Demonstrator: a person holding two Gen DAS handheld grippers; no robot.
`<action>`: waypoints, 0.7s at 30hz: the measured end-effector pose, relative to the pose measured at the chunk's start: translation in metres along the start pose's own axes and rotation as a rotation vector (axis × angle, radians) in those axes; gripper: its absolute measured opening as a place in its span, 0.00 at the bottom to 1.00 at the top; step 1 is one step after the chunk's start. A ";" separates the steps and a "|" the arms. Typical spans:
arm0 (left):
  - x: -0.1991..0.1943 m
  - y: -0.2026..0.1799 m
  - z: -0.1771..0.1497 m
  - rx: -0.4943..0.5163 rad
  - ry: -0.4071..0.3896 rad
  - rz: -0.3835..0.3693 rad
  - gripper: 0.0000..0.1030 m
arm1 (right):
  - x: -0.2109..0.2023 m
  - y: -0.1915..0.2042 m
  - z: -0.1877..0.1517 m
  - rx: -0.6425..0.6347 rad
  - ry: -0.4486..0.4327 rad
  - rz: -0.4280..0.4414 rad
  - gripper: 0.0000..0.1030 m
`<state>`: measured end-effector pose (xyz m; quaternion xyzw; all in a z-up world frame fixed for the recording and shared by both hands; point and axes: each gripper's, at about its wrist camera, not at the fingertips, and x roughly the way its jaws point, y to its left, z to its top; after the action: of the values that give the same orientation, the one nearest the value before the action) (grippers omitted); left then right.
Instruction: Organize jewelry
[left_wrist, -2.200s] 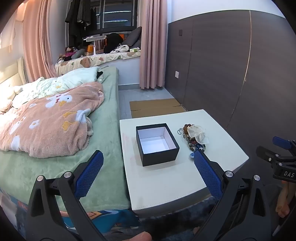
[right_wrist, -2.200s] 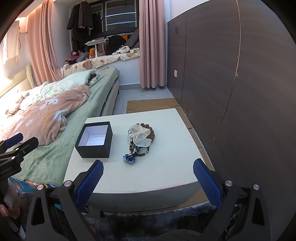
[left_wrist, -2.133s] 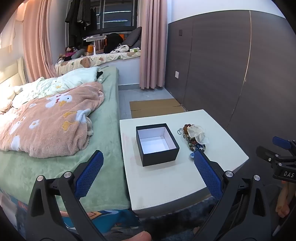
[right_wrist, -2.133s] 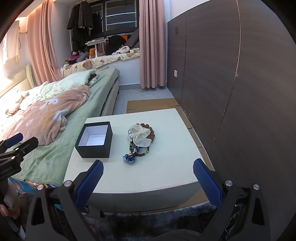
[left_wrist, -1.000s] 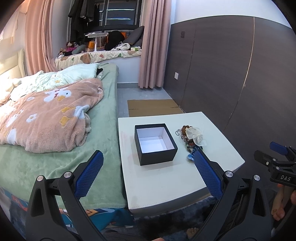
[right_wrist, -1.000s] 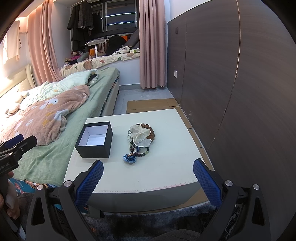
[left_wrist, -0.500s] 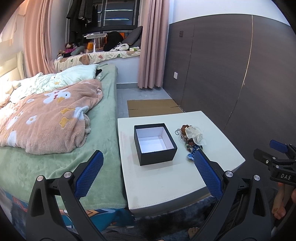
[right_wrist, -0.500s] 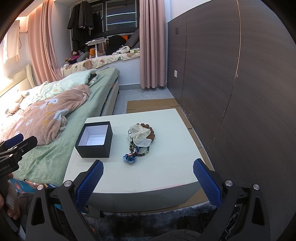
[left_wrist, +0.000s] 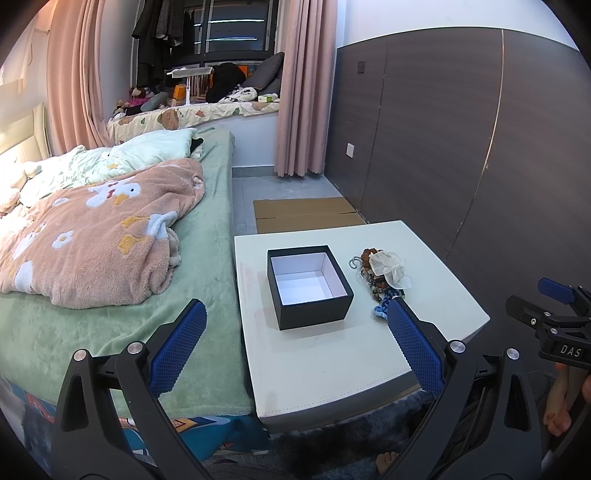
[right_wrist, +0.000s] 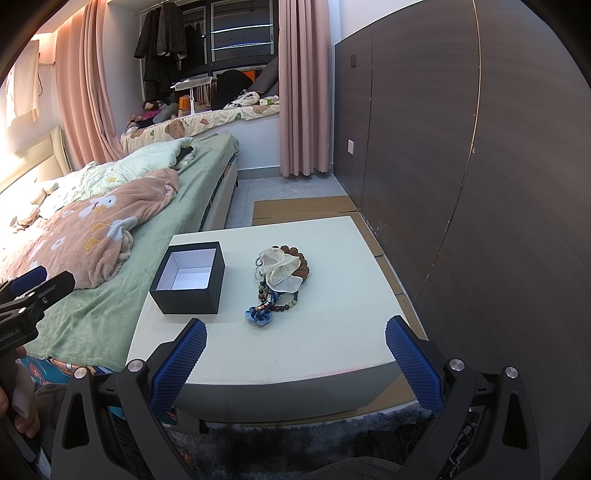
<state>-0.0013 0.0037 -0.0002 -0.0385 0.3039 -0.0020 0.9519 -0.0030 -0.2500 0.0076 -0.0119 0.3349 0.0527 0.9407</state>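
A black open box (left_wrist: 309, 286) with a white empty inside stands on a low white table (left_wrist: 343, 354); it also shows in the right wrist view (right_wrist: 189, 282). To its right lies a pile of jewelry (right_wrist: 279, 280): bead bracelets, a blue knotted cord and a sheer white pouch on top; it shows in the left wrist view too (left_wrist: 384, 275). My left gripper (left_wrist: 293, 341) is open and empty, held before the table's near left corner. My right gripper (right_wrist: 293, 360) is open and empty, held before the table's front edge.
A bed (left_wrist: 110, 266) with a green sheet and a pink blanket runs along the table's left side. A dark wood wall panel (right_wrist: 461, 166) stands to the right. Flat cardboard (left_wrist: 306, 214) lies on the floor behind the table. A dark fluffy rug (right_wrist: 295, 439) lies below.
The left gripper has shifted slightly, so the view drifted a little. The right gripper has barely moved. Both stay open and empty; box and jewelry have not moved.
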 end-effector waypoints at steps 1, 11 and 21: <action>0.000 0.000 0.000 -0.001 -0.001 0.000 0.95 | 0.000 0.000 0.000 0.000 0.000 0.000 0.92; 0.000 0.000 0.000 0.001 0.000 0.002 0.95 | 0.000 0.001 0.000 -0.001 0.000 0.000 0.92; -0.001 0.001 0.001 -0.001 0.000 0.000 0.95 | 0.000 0.000 0.000 0.001 0.001 -0.001 0.92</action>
<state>-0.0021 0.0053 0.0009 -0.0390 0.3040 -0.0018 0.9519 -0.0028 -0.2498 0.0079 -0.0118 0.3355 0.0523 0.9405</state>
